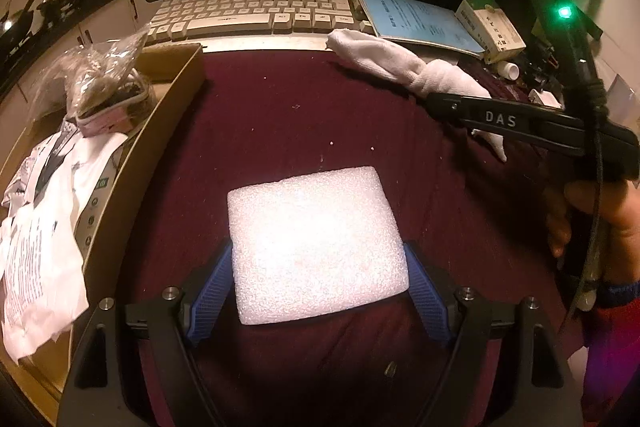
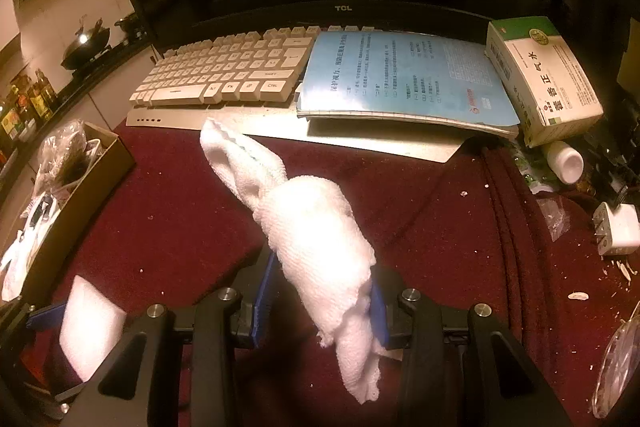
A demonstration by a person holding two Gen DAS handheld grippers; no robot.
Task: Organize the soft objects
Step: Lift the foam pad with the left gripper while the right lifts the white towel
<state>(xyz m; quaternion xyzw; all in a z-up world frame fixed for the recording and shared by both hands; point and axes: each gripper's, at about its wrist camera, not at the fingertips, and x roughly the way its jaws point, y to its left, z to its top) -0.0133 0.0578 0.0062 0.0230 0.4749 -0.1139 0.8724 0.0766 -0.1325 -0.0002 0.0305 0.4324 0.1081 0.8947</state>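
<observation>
Two hand-held grippers over a dark red cloth, each clamped on a soft white thing in front of the keyboard.

Left of the keyboard [image 1: 256, 13], an open brown cardboard box [image 1: 176, 83] holds bags and papers. Below the keyboard, the left gripper [image 1: 320, 279] pinches a white rectangular foam block [image 1: 316, 243] by its side edges between blue pads, the block's flat face up, lying forward of the jaws. Right of it, the right gripper [image 2: 320, 303] squeezes a rolled white terry towel [image 2: 308, 223]; its long axis runs from the jaws up-left toward the keyboard, loose end hanging below.
</observation>
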